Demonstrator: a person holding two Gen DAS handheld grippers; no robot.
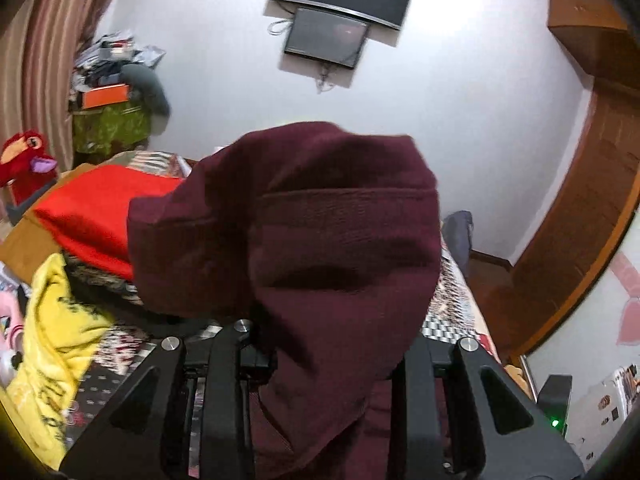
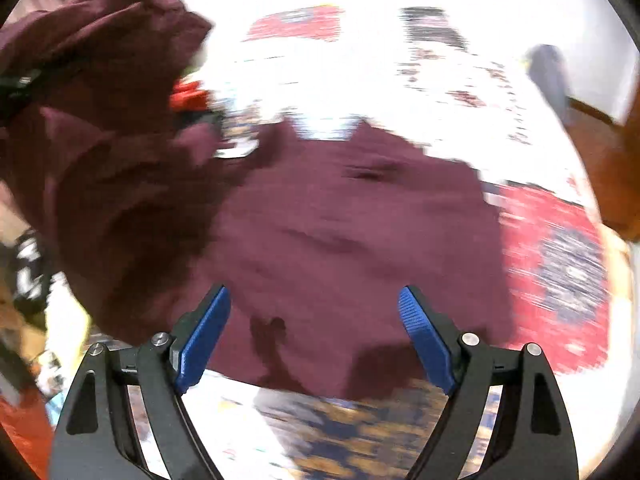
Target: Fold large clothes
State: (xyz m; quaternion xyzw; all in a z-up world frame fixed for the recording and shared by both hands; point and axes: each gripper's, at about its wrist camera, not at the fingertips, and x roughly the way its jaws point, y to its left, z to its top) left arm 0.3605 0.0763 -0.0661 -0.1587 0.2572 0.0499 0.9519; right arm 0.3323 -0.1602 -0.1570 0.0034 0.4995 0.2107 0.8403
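A large maroon garment (image 1: 320,248) fills the middle of the left wrist view, bunched up and lifted above the bed. My left gripper (image 1: 332,360) is shut on a thick fold of it; the cloth drapes over the fingertips and hides them. In the right wrist view the same maroon garment (image 2: 340,240) lies partly spread on the patterned bedcover (image 2: 360,92), with a raised bunch at the upper left (image 2: 100,80). My right gripper (image 2: 314,316) hovers over its near edge, open, and nothing sits between the blue pads (image 2: 208,336). That view is blurred by motion.
A red folded cloth (image 1: 92,216) and a yellow printed garment (image 1: 52,344) lie on the bed at the left. Behind them are a red plush toy (image 1: 24,160) and a cluttered stand (image 1: 112,92). Two dark screens (image 1: 336,12) hang on the wall; a wooden door frame (image 1: 592,184) stands right.
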